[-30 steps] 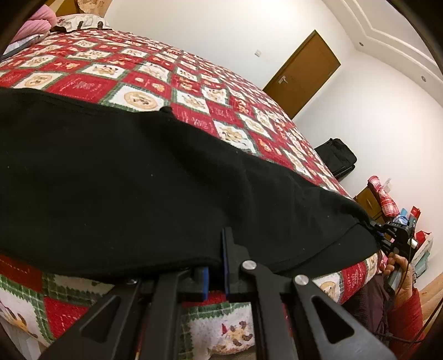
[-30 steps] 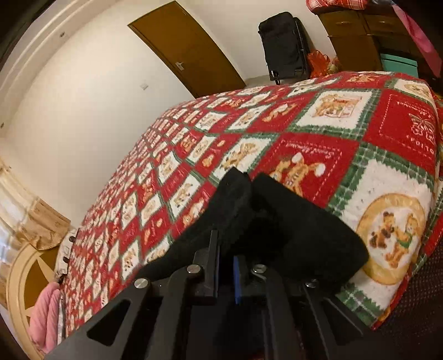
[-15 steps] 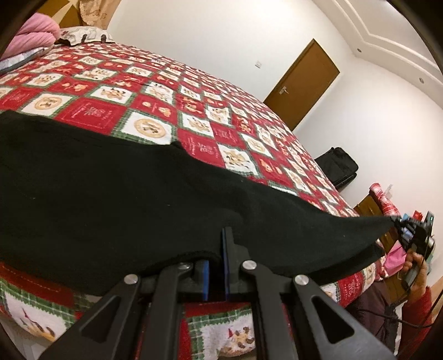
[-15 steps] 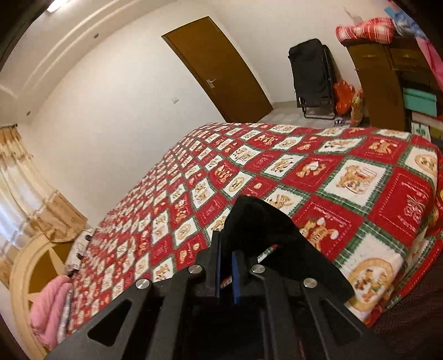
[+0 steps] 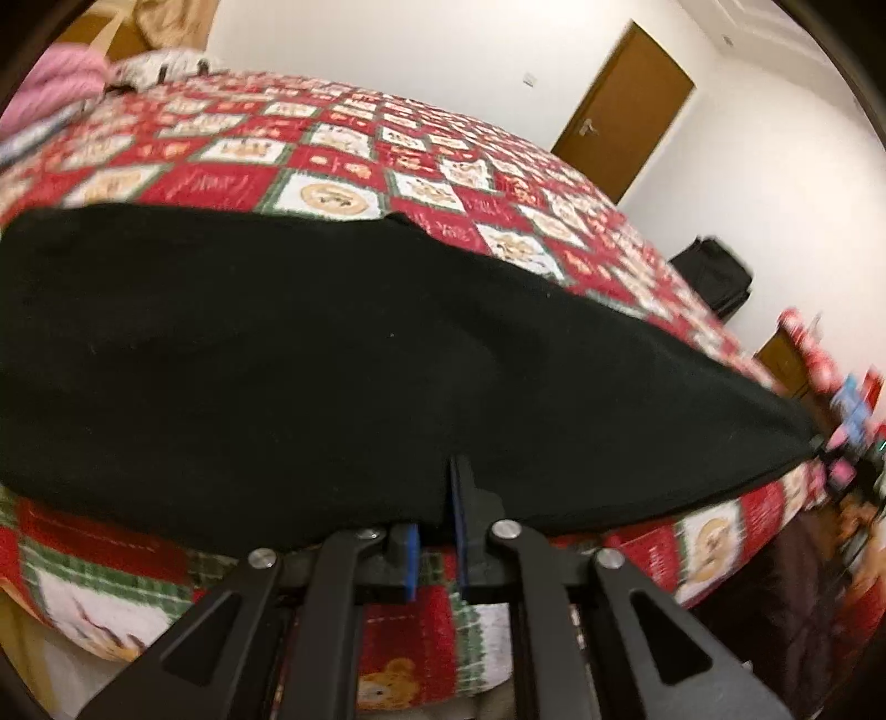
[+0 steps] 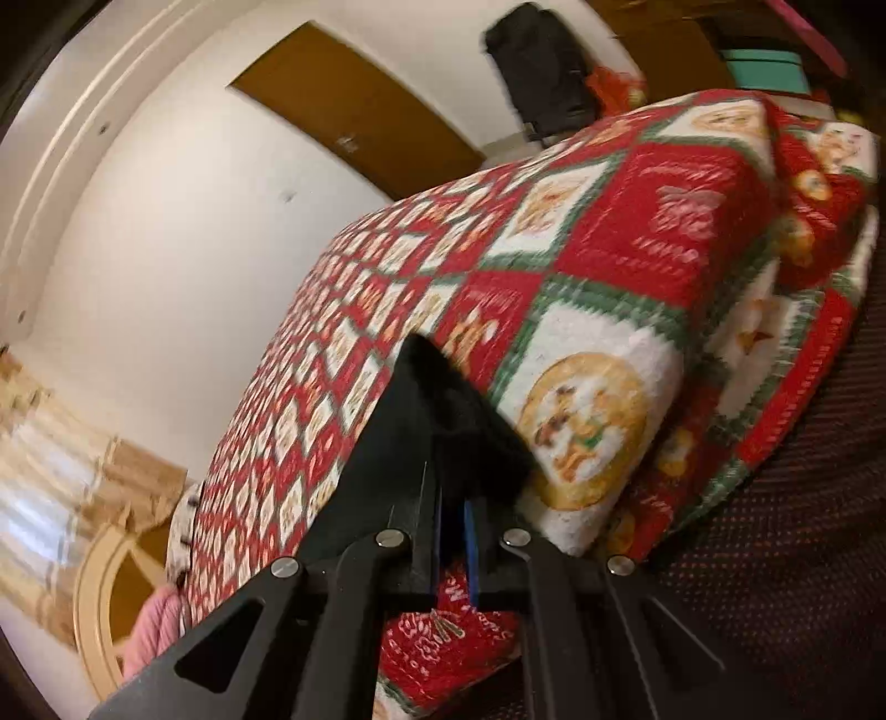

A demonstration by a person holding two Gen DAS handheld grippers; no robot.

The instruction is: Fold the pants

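Note:
Black pants (image 5: 332, 354) lie stretched across the red patchwork quilt (image 5: 343, 138) near the bed's front edge. My left gripper (image 5: 434, 531) sits at their near hem. Its jaws are opening: a narrow gap shows between the blue pads (image 5: 411, 559), and the hem still lies between the fingers. My right gripper (image 6: 454, 520) is shut on the bunched far end of the pants (image 6: 437, 410) at the bed's corner. In the left wrist view it is a blur at the far right (image 5: 847, 443), where the pants taper to a point.
The quilt (image 6: 664, 221) hangs over the bed's corner. A brown door (image 5: 620, 105) and a black suitcase (image 5: 714, 277) stand by the far wall. Pink bedding (image 5: 61, 83) lies at the bed's head. A wooden dresser (image 6: 681, 50) stands behind the corner.
The right gripper has swung with its end of the pants toward the bed's corner and rolled. The left gripper's pads now stand slightly further apart on the hem.

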